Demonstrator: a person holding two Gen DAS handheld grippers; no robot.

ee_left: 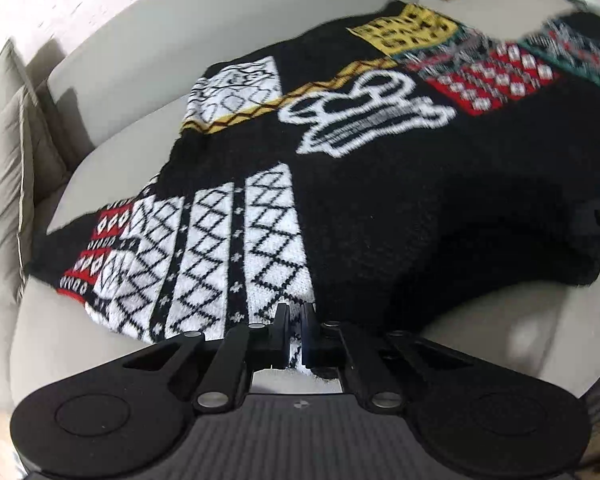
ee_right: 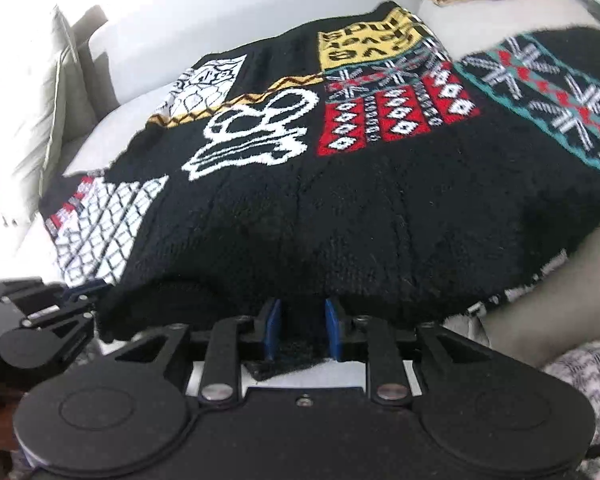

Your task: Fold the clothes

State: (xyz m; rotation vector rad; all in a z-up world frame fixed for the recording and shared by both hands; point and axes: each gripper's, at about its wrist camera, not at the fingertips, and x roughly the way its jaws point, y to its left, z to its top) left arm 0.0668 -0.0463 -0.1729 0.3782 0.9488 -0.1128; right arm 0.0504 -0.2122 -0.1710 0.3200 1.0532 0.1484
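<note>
The sweater [ee_left: 380, 184] lies on the sofa [ee_left: 112, 80]. Your left gripper [ee_left: 295, 312] pinches its hem at 6 o'clock; the right gripper [ee_right: 302, 316] clamps black knit. Uneven pulling may skew the fold.

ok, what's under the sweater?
The sweater lies on a light grey sofa, whose seat shows around its edges. What lies directly beneath the knit is covered, so anything else there cannot be seen.
</note>
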